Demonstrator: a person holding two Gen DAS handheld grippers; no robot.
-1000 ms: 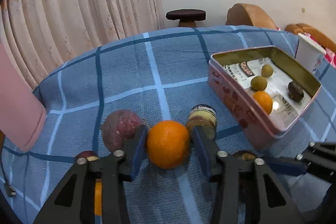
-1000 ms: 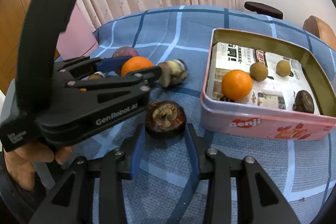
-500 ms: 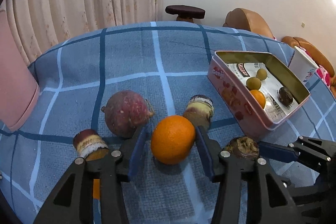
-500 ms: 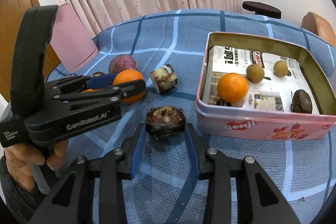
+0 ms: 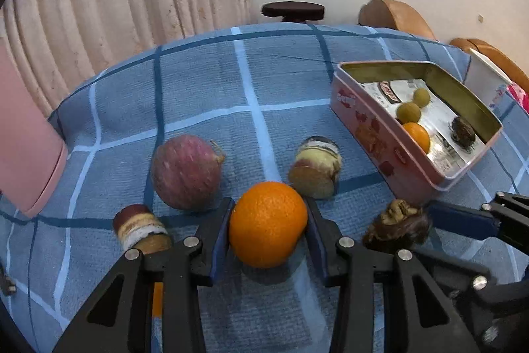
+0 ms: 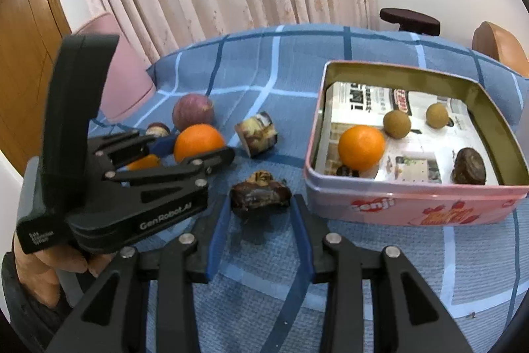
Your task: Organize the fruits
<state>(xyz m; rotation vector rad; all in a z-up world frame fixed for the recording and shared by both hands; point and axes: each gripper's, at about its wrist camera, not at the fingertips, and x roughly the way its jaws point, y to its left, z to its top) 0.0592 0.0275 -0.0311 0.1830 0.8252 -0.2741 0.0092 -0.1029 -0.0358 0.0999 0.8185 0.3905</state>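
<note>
My left gripper is shut on an orange and holds it above the blue checked cloth; it shows in the right wrist view too. My right gripper is shut on a dark brown mangosteen, lifted near the pink tin's front wall; the mangosteen also shows in the left wrist view. The pink tin holds an orange, two small green-brown fruits and a dark fruit.
On the cloth lie a purple-red round fruit, a cut piece and a smaller cut piece. A white cup stands behind the tin. A pink chair back is at the left edge.
Both grippers have lifted with their fruits held. The mangosteen has tilted in the right gripper. The view has pulled back from the cloth.
</note>
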